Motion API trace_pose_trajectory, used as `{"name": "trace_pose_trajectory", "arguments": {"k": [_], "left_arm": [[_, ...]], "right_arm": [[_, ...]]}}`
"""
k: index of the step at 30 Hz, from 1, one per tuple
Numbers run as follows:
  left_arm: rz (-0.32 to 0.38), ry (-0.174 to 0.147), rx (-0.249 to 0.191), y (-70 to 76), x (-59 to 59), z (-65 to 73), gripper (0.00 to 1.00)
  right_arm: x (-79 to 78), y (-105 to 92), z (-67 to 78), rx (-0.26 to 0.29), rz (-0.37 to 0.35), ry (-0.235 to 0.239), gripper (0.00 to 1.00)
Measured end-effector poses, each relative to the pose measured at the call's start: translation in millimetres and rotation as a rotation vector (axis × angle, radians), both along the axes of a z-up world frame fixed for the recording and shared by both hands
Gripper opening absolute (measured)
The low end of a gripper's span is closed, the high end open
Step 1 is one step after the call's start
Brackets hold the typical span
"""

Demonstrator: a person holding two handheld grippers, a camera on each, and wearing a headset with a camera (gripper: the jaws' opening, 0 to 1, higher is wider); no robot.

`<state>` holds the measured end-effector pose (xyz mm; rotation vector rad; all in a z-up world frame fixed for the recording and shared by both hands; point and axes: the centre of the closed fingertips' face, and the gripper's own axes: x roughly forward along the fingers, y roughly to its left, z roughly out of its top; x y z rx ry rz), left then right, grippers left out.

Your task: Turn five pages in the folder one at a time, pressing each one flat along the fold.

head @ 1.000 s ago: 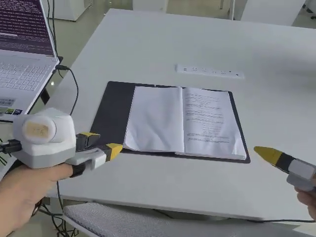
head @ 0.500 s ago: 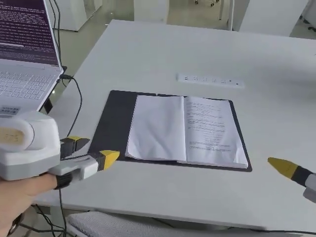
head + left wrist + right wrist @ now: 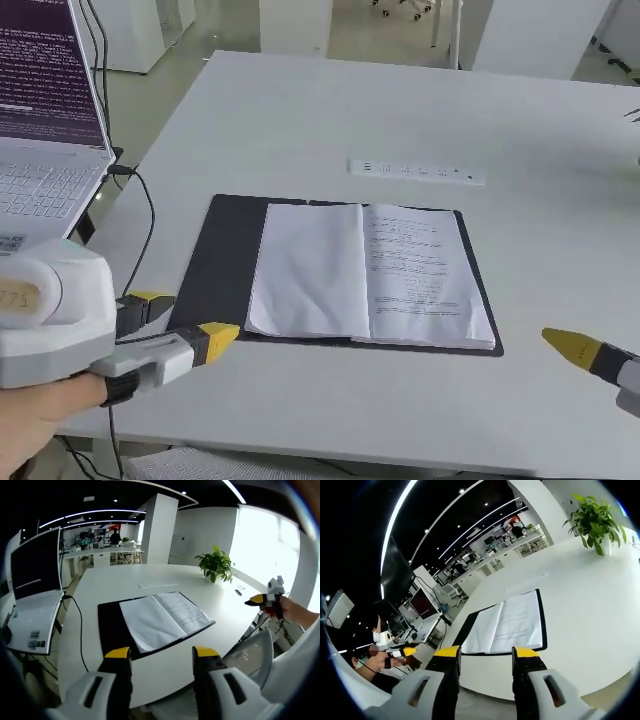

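Observation:
A black folder point(image 3: 225, 255) lies open on the white table point(image 3: 300, 110), with a blank white page point(image 3: 305, 270) on its left and a printed page point(image 3: 420, 275) on its right. My left gripper point(image 3: 180, 318) hovers open at the table's near left edge, short of the folder's corner. At the lower right my right gripper point(image 3: 575, 348) shows one yellow tip, apart from the folder. The folder point(image 3: 155, 620) lies ahead of the open left gripper point(image 3: 162, 654) in the left gripper view. In the right gripper view the folder point(image 3: 507, 622) lies beyond the open right gripper point(image 3: 486, 652).
An open laptop point(image 3: 45, 130) stands at the far left with a black cable point(image 3: 150, 215) trailing off the table's edge. A white power strip point(image 3: 415, 172) lies behind the folder. A potted plant point(image 3: 216, 565) stands at the table's far end. A chair seat point(image 3: 230, 468) is below the near edge.
The head camera has shifted, sliding the scene slightly. My left gripper has sunk lower and further left in the view; the right gripper has drawn toward the lower right. The folder's pages lie unchanged.

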<state>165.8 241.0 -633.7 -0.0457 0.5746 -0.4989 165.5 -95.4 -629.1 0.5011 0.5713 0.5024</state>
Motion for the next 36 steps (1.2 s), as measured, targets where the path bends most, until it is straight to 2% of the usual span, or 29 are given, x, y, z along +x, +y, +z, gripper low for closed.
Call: {"name": "trace_pose_trajectory", "arguments": {"k": [5,9,13,21,24,25,29,31,34,36], "left_arm": [[0.0,0.01,0.001,-7.0,3.6,-5.8,0.47],[-0.013,0.019,0.021,-13.7,5.0,-11.9,0.47],[-0.01,0.025,0.005,-22.2,11.1,-14.1,0.47],[-0.032,0.025,0.009,-46.8,26.4,-23.4,0.46],[-0.051,0.029,0.019,-61.5,33.2,-30.0,0.46],[-0.07,0.034,0.021,-71.9,36.9,-34.6,0.47],[-0.114,0.039,0.029,-97.6,46.5,-46.7,0.47],[-0.133,0.029,0.031,-111.3,55.8,-54.3,0.46],[-0.157,0.037,0.024,-136.9,72.1,-69.1,0.47],[-0.179,0.038,0.033,-149.9,77.7,-74.8,0.47]], "right_arm": [[0.7,-5.2,-2.9,0.006,-0.008,0.006,0.38],[2.8,-9.0,-6.9,0.012,-0.014,0.014,0.38],[5.6,-9.7,-9.1,0.02,-0.009,0.015,0.39],[12.5,-9.4,-12.5,0.04,-0.001,0.022,0.39],[15.5,-8.4,-17.6,0.033,0.011,0.028,0.39],[16.4,-8.6,-20.8,0.023,0.013,0.03,0.39],[19.9,-7.5,-30.5,0.038,0.009,0.042,0.39],[21.3,-6.9,-34.8,0.046,0.004,0.052,0.38],[24.0,-5.1,-43.1,0.056,0.001,0.065,0.38],[25.1,-5.0,-47.0,0.058,-0.002,0.072,0.38]]}}
